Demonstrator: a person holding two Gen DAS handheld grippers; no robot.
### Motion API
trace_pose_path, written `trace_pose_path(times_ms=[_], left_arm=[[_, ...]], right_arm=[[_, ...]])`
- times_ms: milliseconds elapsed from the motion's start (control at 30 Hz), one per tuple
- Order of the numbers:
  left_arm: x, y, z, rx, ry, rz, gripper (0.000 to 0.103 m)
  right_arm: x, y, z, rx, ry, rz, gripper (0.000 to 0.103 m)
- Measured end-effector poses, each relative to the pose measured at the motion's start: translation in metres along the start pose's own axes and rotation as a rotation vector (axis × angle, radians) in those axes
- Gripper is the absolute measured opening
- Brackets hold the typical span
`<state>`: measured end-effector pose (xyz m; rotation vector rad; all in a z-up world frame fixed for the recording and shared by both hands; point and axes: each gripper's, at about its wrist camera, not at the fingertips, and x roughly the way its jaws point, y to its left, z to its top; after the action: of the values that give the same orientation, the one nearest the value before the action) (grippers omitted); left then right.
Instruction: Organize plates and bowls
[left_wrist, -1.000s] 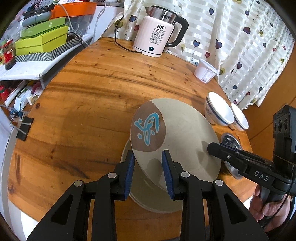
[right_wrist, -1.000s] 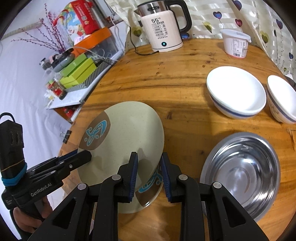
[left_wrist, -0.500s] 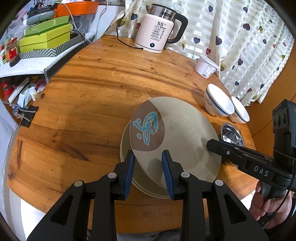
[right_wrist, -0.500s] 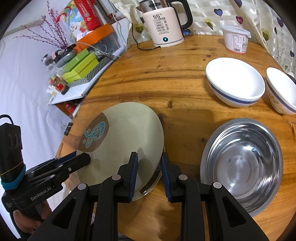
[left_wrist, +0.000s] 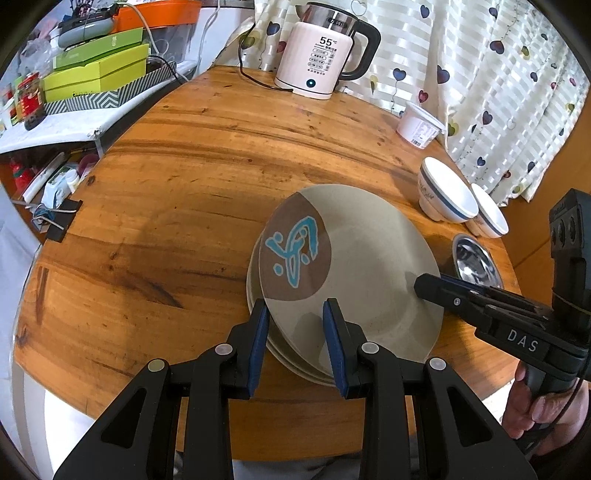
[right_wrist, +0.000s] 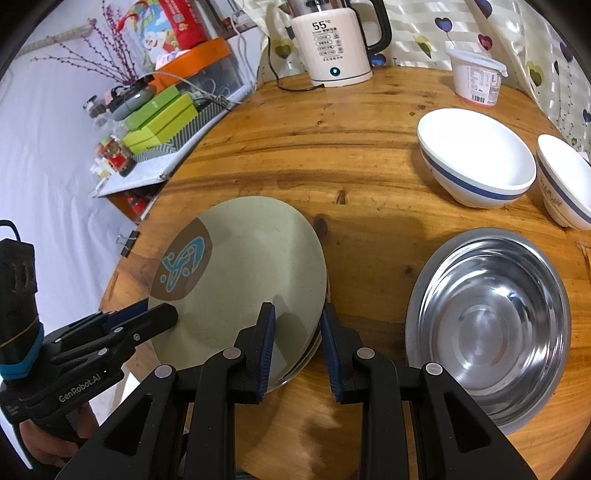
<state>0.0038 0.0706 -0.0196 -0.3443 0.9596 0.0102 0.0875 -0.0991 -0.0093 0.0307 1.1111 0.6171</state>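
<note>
A round beige plate with a brown patch and blue motif is held tilted just above a second plate of the same beige, which lies flat on the round wooden tabletop. Both sit near the tabletop's 5 o'clock edge in the left wrist view.

The left gripper points steeply down, its blue-padded jaws clenched on the upper plate's rim at 6 o'clock. The right gripper, equally steep, has its jaws clamped on the same plate's rim on the opposite side.

The left wrist view alone shows the person's right hand wrapped around the right gripper's handle at 4 o'clock. It also shows how little of the lower plate sticks out beneath the upper one.

The right wrist view alone shows the whole shiny steel bowl at 3 o'clock. Beyond it are two white bowls with blue bands, standing side by side at 1 o'clock. A white electric kettle stands at 12 o'clock.
</note>
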Motion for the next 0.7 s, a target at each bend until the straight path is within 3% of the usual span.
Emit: trace_pose_path(times_ms=[700], left_arm=[[0.0018,-0.0034,-0.0036,0.019,-0.009,0.045,0.031]], right_arm=[[0.0074,0.0037,-0.0013,-0.028,0.009,-0.028,0.027]])
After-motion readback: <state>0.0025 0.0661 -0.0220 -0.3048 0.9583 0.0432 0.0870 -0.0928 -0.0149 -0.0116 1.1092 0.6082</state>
